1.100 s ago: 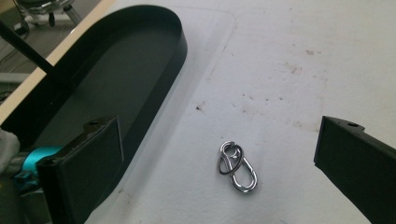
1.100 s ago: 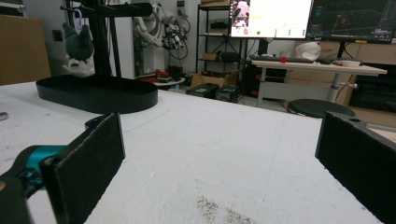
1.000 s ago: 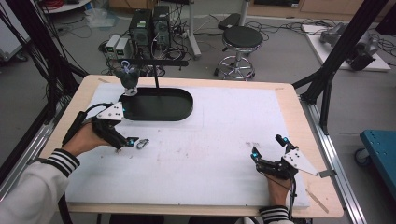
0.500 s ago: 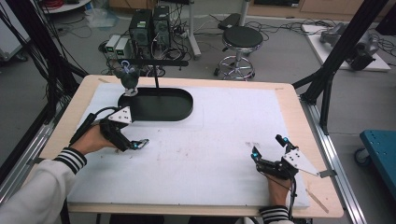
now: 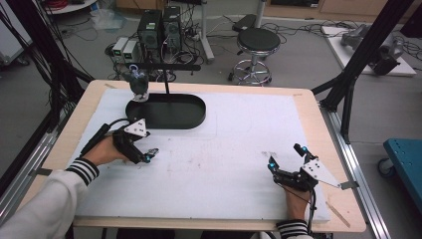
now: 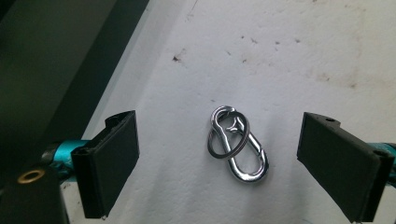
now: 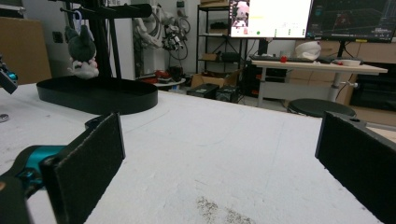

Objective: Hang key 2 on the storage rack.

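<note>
A silver carabiner with a key ring through it [image 6: 236, 142] lies flat on the white foam mat [image 5: 224, 159]. My left gripper [image 6: 218, 158] points down over it with one black pad on each side, neither touching it. Its jaws have just been closing a little and still stand wide, so it is open. In the high view the left gripper [image 5: 150, 154] sits low on the mat near the black stand. My right gripper [image 5: 284, 155] rests open at the front right of the mat, and its jaws [image 7: 219, 154] hold nothing.
A black oval stand base [image 5: 166, 112] with an upright post and crossbar stands at the back left, a small plush toy [image 5: 138, 84] hanging from the bar. The wooden table edge [image 5: 328, 139] frames the mat. Black frame legs rise on both sides.
My left gripper has come down and shifted right over the carabiner, which now lies between its jaws instead of beside them. The right gripper has stayed put.
</note>
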Motion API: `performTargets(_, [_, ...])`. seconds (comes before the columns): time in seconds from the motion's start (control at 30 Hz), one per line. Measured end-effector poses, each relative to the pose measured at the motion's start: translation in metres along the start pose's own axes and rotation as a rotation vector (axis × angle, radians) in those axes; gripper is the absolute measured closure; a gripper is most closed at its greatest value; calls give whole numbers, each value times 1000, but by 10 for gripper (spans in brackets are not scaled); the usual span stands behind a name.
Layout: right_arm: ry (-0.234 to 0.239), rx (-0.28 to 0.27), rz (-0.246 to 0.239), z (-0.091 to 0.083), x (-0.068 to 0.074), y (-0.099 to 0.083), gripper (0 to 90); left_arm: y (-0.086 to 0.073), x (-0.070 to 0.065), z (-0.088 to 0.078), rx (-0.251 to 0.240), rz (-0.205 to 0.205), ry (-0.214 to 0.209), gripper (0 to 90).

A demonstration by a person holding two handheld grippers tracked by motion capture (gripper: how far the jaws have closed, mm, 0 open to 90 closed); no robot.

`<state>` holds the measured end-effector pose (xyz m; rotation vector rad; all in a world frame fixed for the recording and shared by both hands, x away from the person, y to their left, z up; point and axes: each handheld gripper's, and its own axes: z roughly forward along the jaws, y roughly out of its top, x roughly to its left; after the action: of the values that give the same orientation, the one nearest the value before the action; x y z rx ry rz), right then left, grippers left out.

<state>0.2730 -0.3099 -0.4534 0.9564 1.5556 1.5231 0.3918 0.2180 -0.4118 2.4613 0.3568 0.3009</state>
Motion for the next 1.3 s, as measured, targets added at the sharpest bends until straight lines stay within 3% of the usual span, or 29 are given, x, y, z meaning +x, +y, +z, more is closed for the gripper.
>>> performTargets(0.1, [-1, 0, 1, 0, 0, 0, 6, 0, 0, 1, 7, 0, 2, 151])
performTargets(0.2, [-1, -2, -1, 0, 0, 0, 6, 0, 0, 1, 15, 16, -14, 243])
performTargets(0.53, [-1, -2, 0, 0, 0, 0, 7, -1, -3, 5, 40, 43, -34, 414])
performTargets(1.0, [-1, -2, 2, 0, 0, 0, 6, 0, -3, 4, 63, 59, -28, 673])
performTargets(1.3, [-1, -2, 3, 0, 0, 0, 7, 0, -3, 5, 58, 53, -21, 758])
